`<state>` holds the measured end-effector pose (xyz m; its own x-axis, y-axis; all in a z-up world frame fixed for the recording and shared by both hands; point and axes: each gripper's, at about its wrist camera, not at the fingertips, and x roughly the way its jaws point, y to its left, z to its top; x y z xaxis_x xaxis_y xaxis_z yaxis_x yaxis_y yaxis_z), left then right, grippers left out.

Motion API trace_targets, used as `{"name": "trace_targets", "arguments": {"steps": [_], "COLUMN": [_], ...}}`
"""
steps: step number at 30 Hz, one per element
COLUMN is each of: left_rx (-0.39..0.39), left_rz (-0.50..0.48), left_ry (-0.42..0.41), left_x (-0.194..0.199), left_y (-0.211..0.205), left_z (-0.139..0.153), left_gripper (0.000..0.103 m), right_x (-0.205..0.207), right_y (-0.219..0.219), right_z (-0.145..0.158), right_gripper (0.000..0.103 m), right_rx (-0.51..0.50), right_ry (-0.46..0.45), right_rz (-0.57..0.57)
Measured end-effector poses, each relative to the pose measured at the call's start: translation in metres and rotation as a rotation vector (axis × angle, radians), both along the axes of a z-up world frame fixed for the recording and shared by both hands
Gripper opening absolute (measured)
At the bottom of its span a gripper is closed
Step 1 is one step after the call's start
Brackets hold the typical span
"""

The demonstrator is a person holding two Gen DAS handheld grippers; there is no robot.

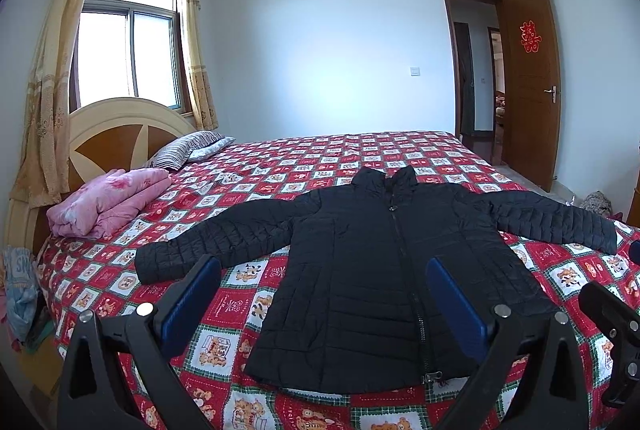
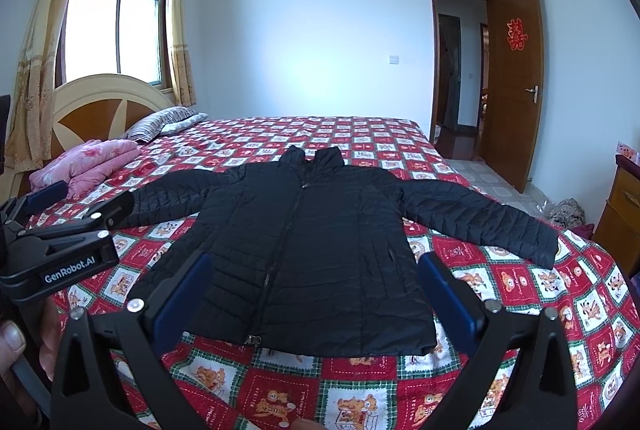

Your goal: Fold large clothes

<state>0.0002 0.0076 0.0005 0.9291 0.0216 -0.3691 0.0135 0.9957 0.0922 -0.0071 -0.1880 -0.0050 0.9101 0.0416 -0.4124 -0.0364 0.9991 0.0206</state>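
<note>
White walls and an open wooden door [image 1: 530, 86] frame a bedroom where a bed [image 1: 400, 150] under a red checked cartoon quilt fills the middle. On it a black quilted jacket [image 1: 372, 270] lies flat, front up and zipped, collar toward the far edge, hem toward the near edge, both sleeves spread out to the sides. Its hem stops short of the near bed edge, with a strip of bare quilt showing below it. One sleeve cuff reaches close to the bed's door-side edge; the other ends well short of a folded pink blanket [image 1: 108, 200] and a striped pillow [image 1: 188, 148] by the headboard [image 1: 120, 126]. Wide open quilt lies beyond the collar.

The left gripper [image 1: 324, 304] hangs above the hem, its blue pads spread wide and holding nothing. The right gripper [image 2: 316, 294] hangs likewise over the hem, spread wide and empty. In the right wrist view the left gripper [image 2: 80, 202] shows at the left, over the headboard-side sleeve, with a hand [image 2: 12, 342] partly seen beneath it.
</note>
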Motion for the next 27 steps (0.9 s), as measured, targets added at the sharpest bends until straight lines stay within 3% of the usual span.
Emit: {"name": "trace_targets", "arguments": {"steps": [27], "left_rx": [-0.005], "left_rz": [0.008], "left_ry": [-0.009], "left_x": [-0.0003], "left_y": [0.0009], "left_z": [-0.0003], "left_gripper": [0.102], "right_x": [0.0014], "right_y": [0.0051], "right_z": [-0.0026], "right_gripper": [0.103], "right_rx": [-0.003], "right_ry": [0.007], "right_rz": [0.013]}}
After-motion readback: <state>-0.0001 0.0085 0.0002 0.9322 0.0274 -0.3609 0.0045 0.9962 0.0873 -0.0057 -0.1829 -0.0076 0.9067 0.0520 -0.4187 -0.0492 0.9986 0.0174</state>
